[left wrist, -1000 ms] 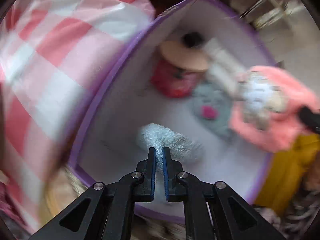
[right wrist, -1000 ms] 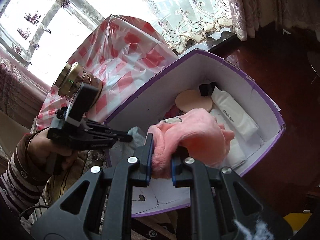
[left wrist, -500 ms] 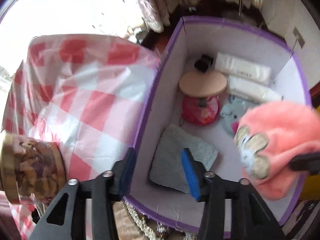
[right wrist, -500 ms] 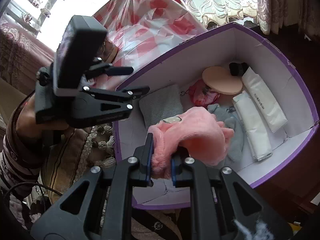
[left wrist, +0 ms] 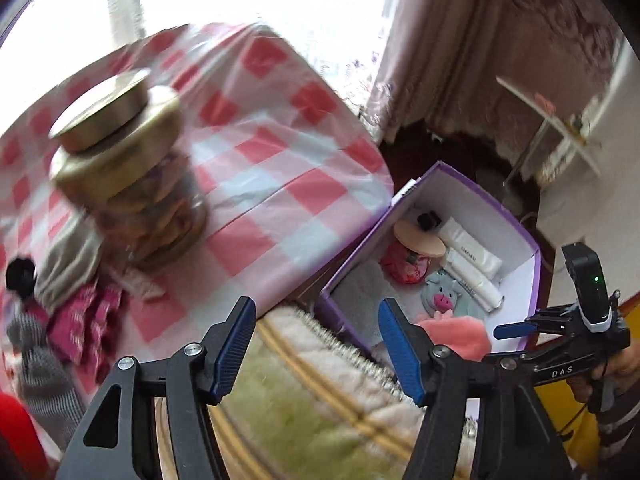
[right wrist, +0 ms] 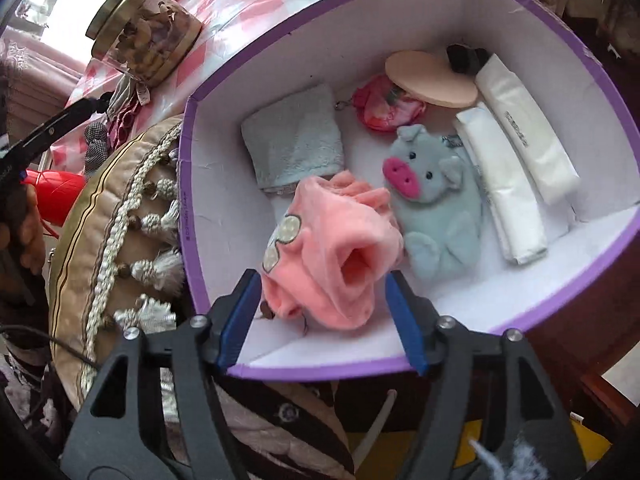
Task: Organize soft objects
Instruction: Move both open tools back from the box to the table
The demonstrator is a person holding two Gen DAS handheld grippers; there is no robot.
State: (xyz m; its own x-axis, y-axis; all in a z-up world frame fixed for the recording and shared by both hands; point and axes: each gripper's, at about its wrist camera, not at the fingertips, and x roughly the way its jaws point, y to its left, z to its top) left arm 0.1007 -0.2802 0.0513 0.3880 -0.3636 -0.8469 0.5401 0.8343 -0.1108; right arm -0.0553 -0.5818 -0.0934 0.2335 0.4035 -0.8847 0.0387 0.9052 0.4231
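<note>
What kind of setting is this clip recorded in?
Likely a home living room: lace-curtained window, table under a pink checked plastic cloth, and a tasselled beige cushion beside the purple-rimmed storage box.

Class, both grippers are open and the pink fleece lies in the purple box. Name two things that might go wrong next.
1. The right gripper brackets the pink fleece; its fingers may snag and drag it on withdrawal.
2. The left gripper faces the checked tablecloth; reaching for the fabrics there could knock the jar.

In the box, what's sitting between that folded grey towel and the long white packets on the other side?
The right wrist view shows a grey pig plush between the grey towel and the white packets, with a red pouch farther back.
</note>
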